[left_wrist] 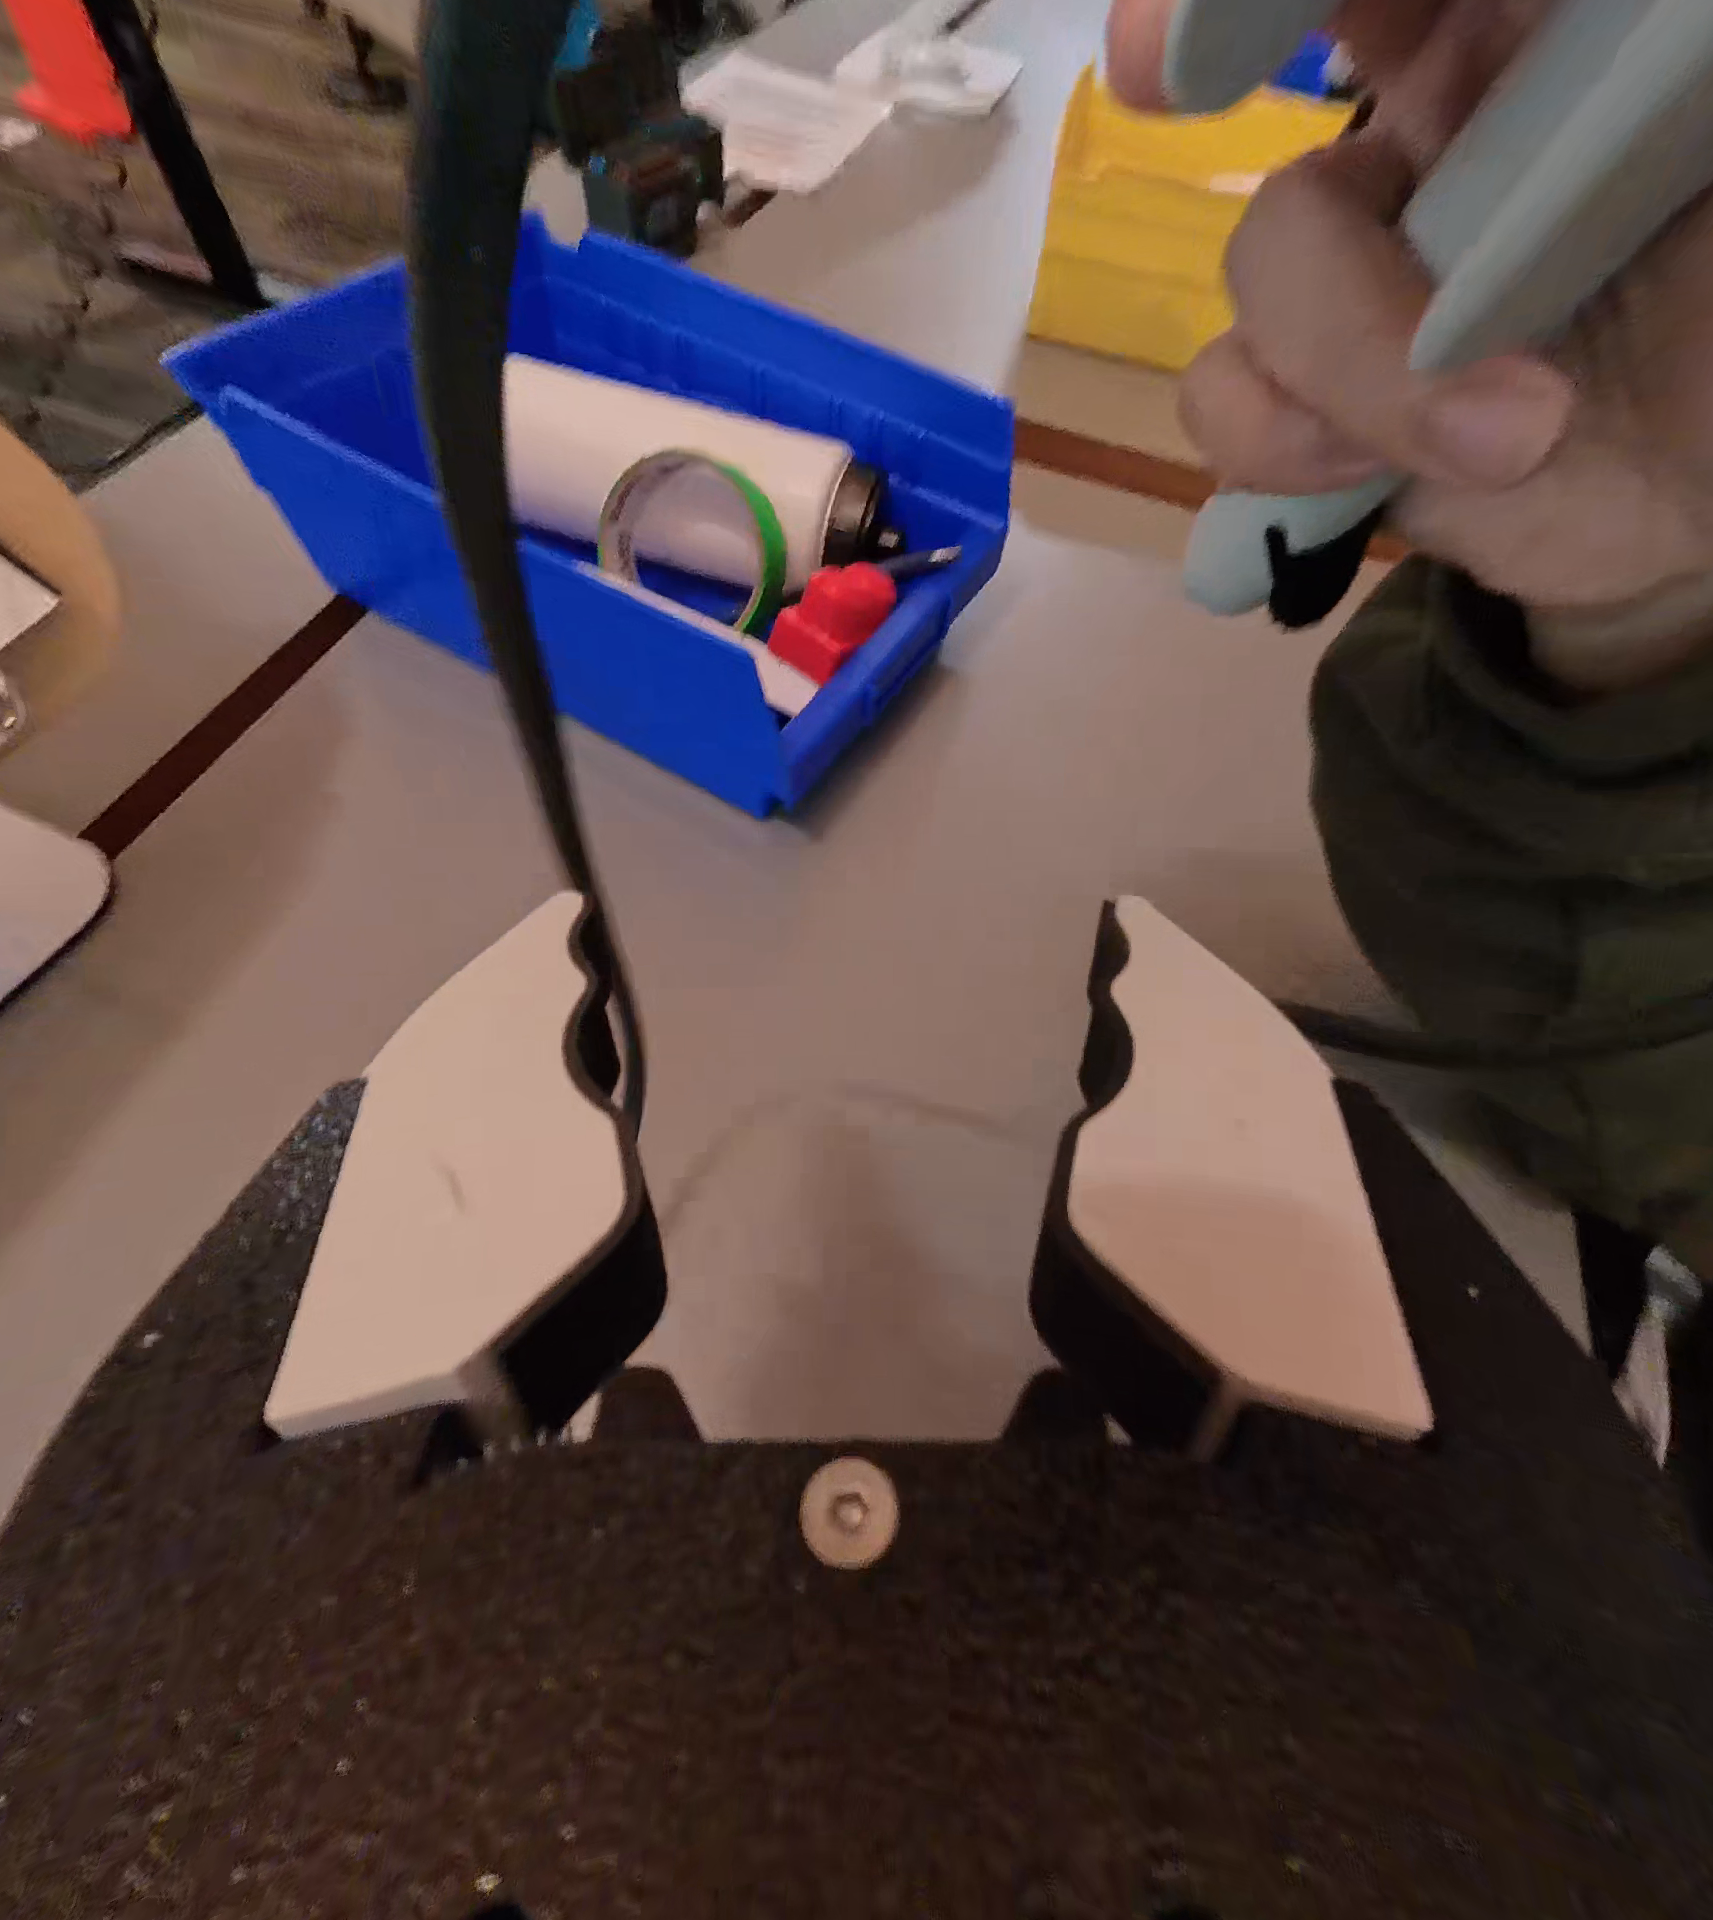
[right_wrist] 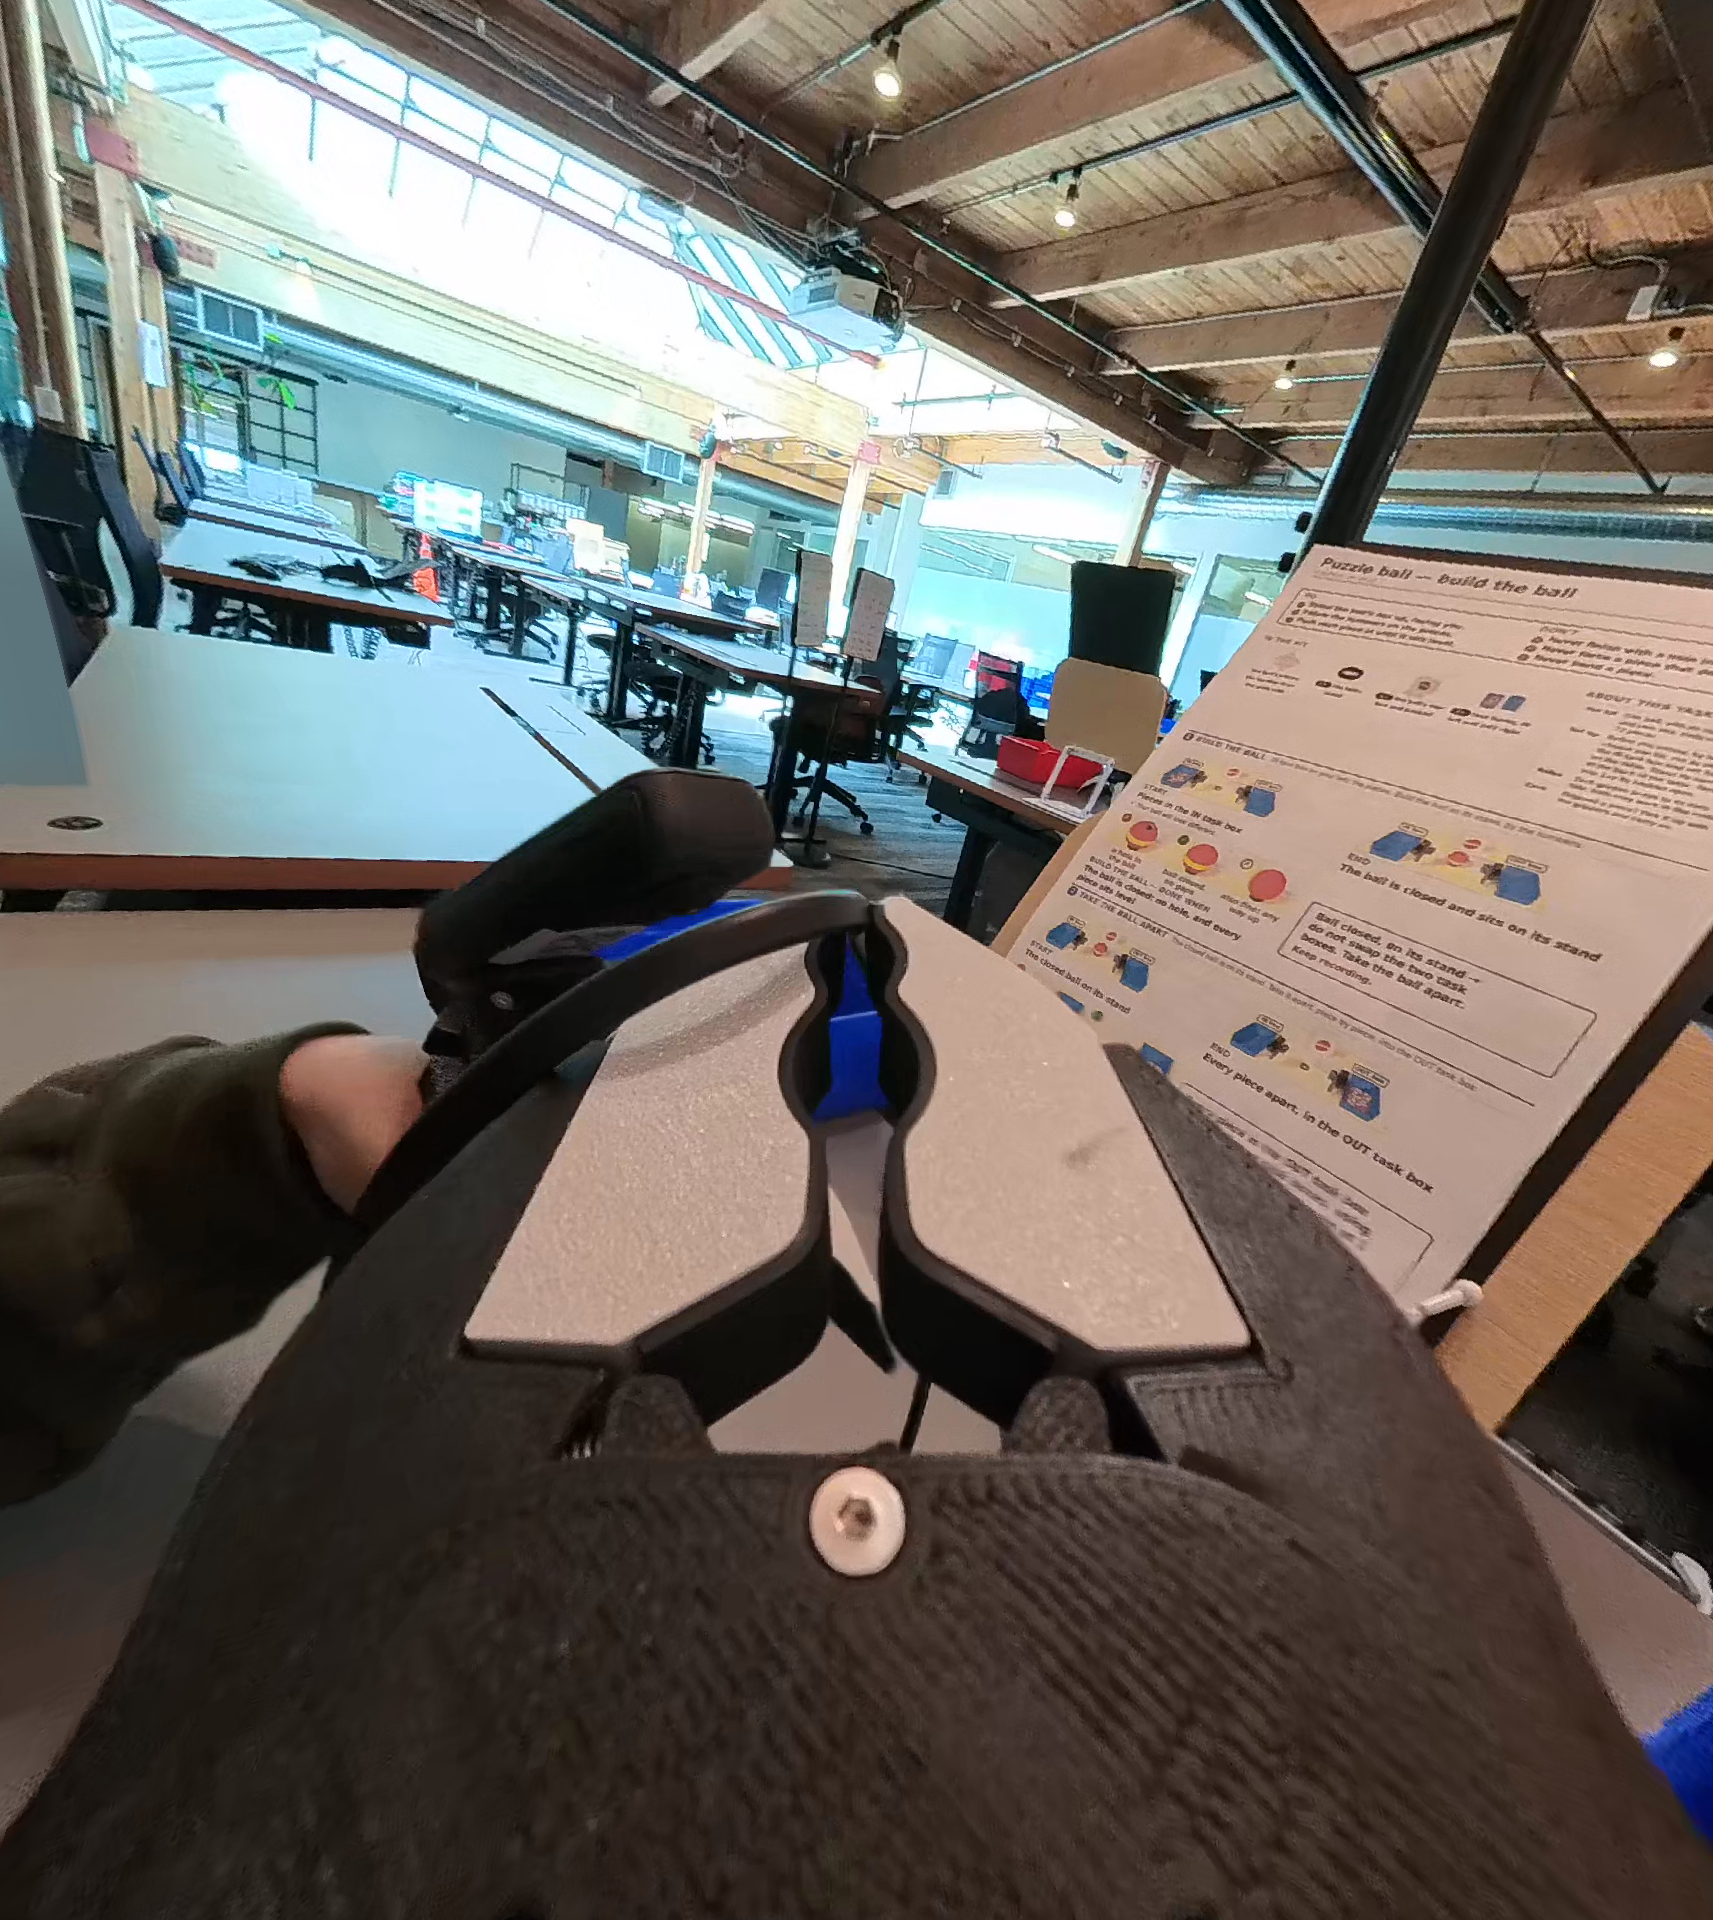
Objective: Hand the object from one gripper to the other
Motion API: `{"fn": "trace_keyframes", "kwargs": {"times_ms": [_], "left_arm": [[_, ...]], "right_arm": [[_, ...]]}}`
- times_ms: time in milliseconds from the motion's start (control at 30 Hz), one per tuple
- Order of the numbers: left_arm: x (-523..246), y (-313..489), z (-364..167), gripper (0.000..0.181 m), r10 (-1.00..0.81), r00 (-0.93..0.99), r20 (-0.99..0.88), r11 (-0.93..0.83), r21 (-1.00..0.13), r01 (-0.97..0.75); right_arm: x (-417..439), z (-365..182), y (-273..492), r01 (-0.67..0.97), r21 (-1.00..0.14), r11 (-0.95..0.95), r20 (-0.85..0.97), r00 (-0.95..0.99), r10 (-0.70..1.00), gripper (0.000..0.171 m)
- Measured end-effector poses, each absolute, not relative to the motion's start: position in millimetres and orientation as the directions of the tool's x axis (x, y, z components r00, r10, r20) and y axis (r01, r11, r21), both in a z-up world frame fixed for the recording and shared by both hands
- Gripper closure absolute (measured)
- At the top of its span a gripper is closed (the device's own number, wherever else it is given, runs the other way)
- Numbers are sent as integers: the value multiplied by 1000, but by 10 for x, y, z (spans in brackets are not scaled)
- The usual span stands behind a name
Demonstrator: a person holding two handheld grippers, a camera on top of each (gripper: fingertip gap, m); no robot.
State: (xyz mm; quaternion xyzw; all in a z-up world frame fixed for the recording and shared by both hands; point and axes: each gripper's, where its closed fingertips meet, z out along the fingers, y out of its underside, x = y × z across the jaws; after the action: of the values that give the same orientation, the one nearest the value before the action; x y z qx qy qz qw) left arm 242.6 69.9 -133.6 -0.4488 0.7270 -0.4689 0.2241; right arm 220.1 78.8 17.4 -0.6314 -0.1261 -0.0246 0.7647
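Note:
A thin black flexible strip (left_wrist: 478, 416) hangs from above the frame in the left wrist view. It runs down along the inner face of my left gripper's left finger. My left gripper (left_wrist: 841, 914) is open above the grey table, and the strip lies against one finger only. In the right wrist view my right gripper (right_wrist: 873, 914) is shut, with the strip (right_wrist: 623, 977) pinched at its fingertips and arcing down to the left. A hand in a dark sleeve (right_wrist: 353, 1101) holds the other gripper's black body just beyond.
A blue bin (left_wrist: 623, 665) ahead holds a white tube (left_wrist: 644, 457), a green-edged tape ring (left_wrist: 696, 540) and a red piece (left_wrist: 831, 613). A yellow bin (left_wrist: 1143, 229) stands farther right. A tilted instruction board (right_wrist: 1403, 883) and a black pole (right_wrist: 1434, 270) stand at the right. Some 15 cm of space lies between my two pairs of fingers.

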Motion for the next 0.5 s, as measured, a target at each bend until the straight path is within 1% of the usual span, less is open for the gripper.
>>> {"fn": "trace_keyframes", "kwargs": {"times_ms": [33,100,133,233,300,367,467,500], "left_arm": [[2390,723,-1344,93,-865,-499,59,198,-873,-446],[2297,741,-1298,96,-853,-523,0,258,-869,-422],[2276,772,-1250,96,-857,-516,-16,261,-875,-408],[2384,955,-1056,95,-909,-412,-56,200,-927,-317],[2439,920,-1013,103,-902,-429,-41,166,-952,-259],[2438,806,-1052,112,-875,-484,5,143,-953,-268],[2405,721,-1151,173,-843,-538,-13,202,-934,-293],[2394,718,-1170,174,-837,-546,-30,227,-928,-297]], "right_arm": [[2235,171,783,209,-958,195,232,968,101,168],[2287,167,765,224,-957,185,241,967,77,168],[2288,166,757,216,-959,184,235,968,85,168],[2171,158,739,175,-966,190,209,961,181,168],[2092,148,740,156,-969,192,200,952,233,168],[2061,148,746,142,-970,199,191,948,254,168],[2155,168,741,134,-969,208,178,961,211,168],[2222,184,731,136,-967,214,175,969,174,168]]}}
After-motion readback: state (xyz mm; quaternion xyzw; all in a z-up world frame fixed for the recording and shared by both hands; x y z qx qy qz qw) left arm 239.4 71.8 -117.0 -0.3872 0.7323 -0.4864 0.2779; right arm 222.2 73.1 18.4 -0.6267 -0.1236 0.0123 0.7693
